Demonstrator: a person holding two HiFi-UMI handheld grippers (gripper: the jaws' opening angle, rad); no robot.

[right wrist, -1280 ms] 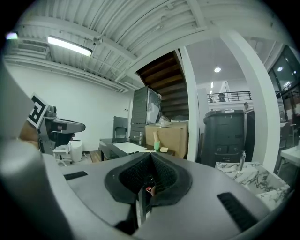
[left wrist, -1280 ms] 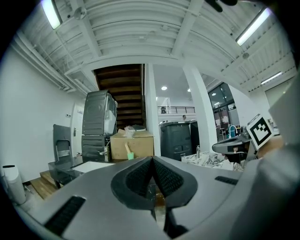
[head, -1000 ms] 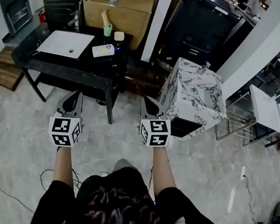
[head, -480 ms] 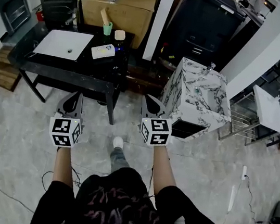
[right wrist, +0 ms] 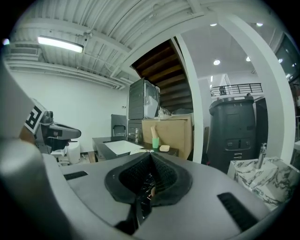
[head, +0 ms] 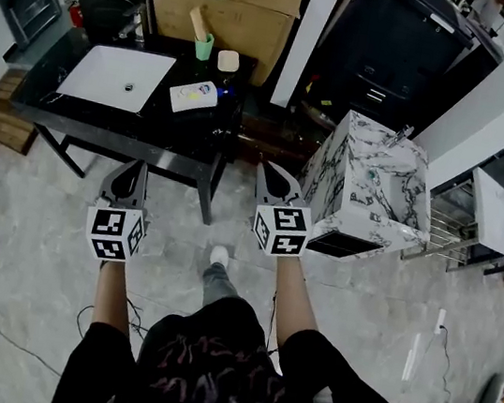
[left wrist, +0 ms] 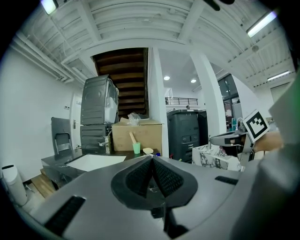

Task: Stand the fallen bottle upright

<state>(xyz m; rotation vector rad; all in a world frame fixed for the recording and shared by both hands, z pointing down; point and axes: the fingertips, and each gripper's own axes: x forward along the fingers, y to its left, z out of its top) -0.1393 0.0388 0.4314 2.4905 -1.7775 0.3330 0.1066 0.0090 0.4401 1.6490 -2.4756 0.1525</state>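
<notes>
White plastic bottle (head: 193, 96) lies flat on the black table (head: 149, 132) near one green cup (head: 203, 49) holding one wooden stick (head: 198, 21) — left gripper (left wrist: 151, 161) and right gripper (right wrist: 150, 159) pinched closed, empty.

Black table (head: 148, 137) with a white basin (head: 120, 78) set in its top; green cup (head: 203, 49) holding a wooden stick, beige disc (head: 228, 60) just beside it; cardboard box (head: 253, 16) behind the table; white pillar (head: 316, 26); marble-patterned cube (head: 367, 190) on the grey floor (head: 42, 210)
</notes>
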